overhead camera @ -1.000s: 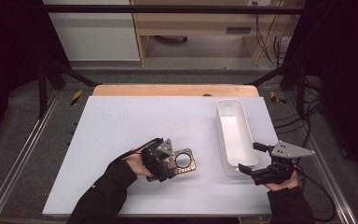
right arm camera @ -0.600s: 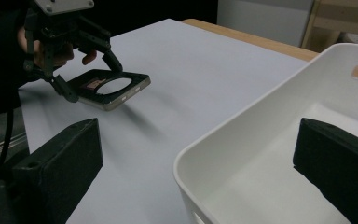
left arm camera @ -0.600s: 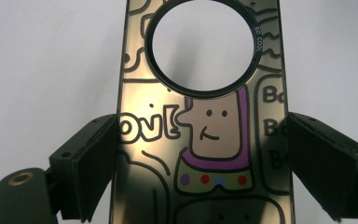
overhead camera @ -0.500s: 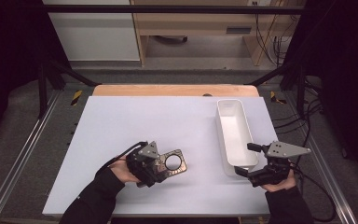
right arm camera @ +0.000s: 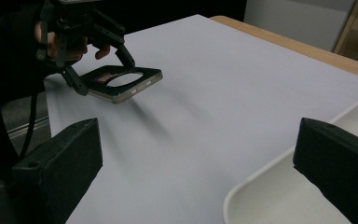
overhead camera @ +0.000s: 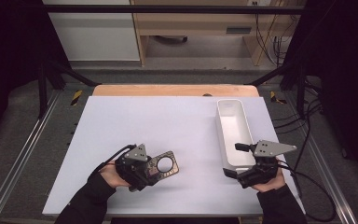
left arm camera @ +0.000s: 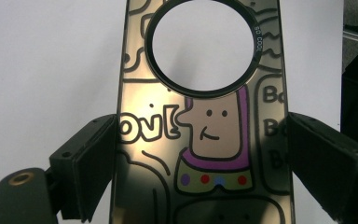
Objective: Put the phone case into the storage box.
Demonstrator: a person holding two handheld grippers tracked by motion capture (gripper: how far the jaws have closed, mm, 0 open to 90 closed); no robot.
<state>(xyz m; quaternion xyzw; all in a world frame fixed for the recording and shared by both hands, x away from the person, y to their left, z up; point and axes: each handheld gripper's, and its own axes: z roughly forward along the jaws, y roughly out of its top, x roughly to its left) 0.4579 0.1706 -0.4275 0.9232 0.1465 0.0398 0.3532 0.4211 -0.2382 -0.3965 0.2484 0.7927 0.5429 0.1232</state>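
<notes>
At lower left, the left gripper [overhead camera: 154,169] held a stiff, light phone case [overhead camera: 163,166] (slippery, probably) by its sides; the right gripper [overhead camera: 237,159] stood wide.

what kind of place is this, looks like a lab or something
Probably a lab or workshop bench set up for recording. A white sheet-covered table sits inside a black metal frame with dark curtains, loose cables trail behind a wooden bench, and a person works with a hand-held gripper gripping a phone case.

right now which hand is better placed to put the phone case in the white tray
Left. The left gripper is already clamped on the phone case and holds it off the table. The right gripper is open and empty beside the white tray.
</notes>
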